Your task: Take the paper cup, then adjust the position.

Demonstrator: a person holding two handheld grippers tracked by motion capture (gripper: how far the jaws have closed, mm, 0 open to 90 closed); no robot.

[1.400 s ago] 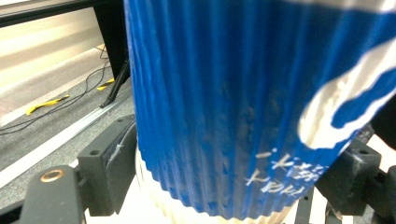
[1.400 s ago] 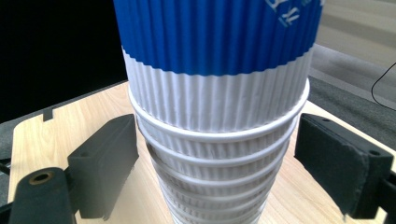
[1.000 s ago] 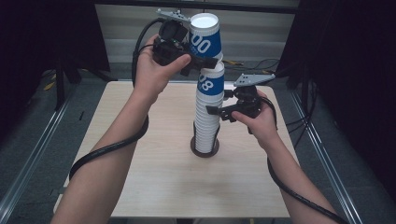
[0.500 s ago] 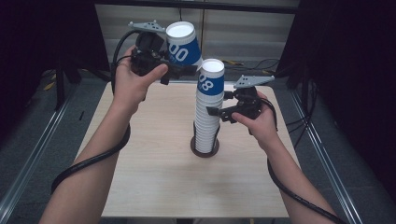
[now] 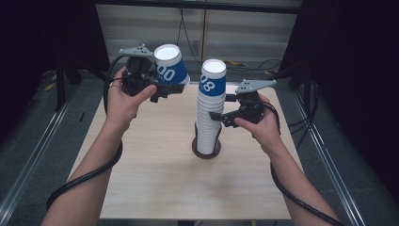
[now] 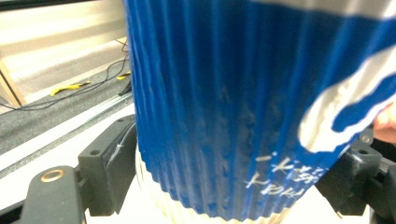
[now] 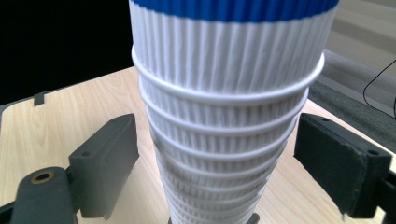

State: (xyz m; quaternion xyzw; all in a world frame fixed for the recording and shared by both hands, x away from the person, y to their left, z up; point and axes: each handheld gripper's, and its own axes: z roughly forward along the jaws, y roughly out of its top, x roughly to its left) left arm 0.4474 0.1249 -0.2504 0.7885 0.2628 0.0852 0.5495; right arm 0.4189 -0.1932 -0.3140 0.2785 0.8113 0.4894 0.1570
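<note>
Tabletop (image 5: 155, 188): pale wood-grain board, bare but for one item at its middle; broad free room to the front, left and right of that item, the board's four edges unobstructed. Surround: dark floor with a metal rail (image 5: 28, 165) along each side and loose cables (image 5: 244, 63) behind the far edge, beneath a grey panelled wall. Cup stack (image 5: 208, 113): tall column of nested ribbed paper cups, upside down, white sides with rolled rims showing one under another, the top cup banded blue with white numerals; stands upright in a dark round base (image 5: 205, 149) at the tabletop's centre. Single cup (image 5: 170, 66): same ribbed blue-and-white make, white base uppermost, tilted, carried in the air left of the stack's top and clear of it, above the tabletop's far left part. Left claw (image 5: 164, 87): closed on the single cup low on its wall; in the left gripper view both black pads (image 6: 114, 168) press the ribbed blue side near the rim. Right claw (image 5: 217, 115): set level at the stack's mid-height from the right, jaws wide and just been opening; in the right gripper view the pads (image 7: 107, 163) stand either side of the stack with a gap to it, not pressing. Trailing cables (image 5: 84, 176) hang beside both forearms over the near edge.
</note>
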